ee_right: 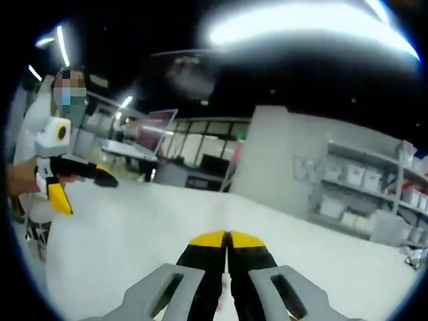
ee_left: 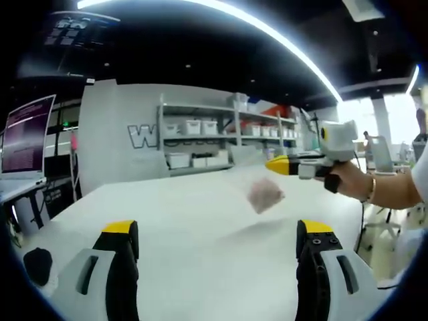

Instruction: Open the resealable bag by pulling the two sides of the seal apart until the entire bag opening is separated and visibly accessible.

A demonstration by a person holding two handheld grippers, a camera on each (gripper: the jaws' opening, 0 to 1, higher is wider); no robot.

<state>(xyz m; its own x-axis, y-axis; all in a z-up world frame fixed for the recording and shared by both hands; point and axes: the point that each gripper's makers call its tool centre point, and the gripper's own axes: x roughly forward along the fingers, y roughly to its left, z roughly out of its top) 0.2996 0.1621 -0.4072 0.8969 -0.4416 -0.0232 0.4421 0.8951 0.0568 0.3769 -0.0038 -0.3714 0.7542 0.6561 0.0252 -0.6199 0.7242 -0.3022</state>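
- Left gripper view is looking across a white table [ee_left: 200, 221], with the left gripper [ee_left: 221, 237] showing its two yellow-tipped jaws standing wide apart over the near edge, nothing between them.
- A blurred pinkish shape, seemingly the resealable bag [ee_left: 265, 195], is showing above the middle of the table, with a faint shadow lying on the table surface just under it; whether it is touching the table cannot be told, and its seal is too blurred to read.
- Beyond the bag, at the far right side of the table, the right gripper [ee_left: 275, 163] is being held by a person's hand [ee_left: 344, 179] wearing a bracelet, its yellow tip pointing toward the bag but sitting apart from it.
- Behind the table, a grey wall with white shelving [ee_left: 221, 137] carrying white bins is standing; a monitor [ee_left: 25, 137] is glowing off the table's left side.
- Right gripper view is showing the right gripper [ee_right: 227, 239] with its yellow-tipped jaws pressed together over the table [ee_right: 134, 227]; a faint pinkish trace is showing low in the seam between them, too small to identify.
- At the table's far left edge in that view, the left gripper [ee_right: 80, 187] is sitting with its jaws spread apart.
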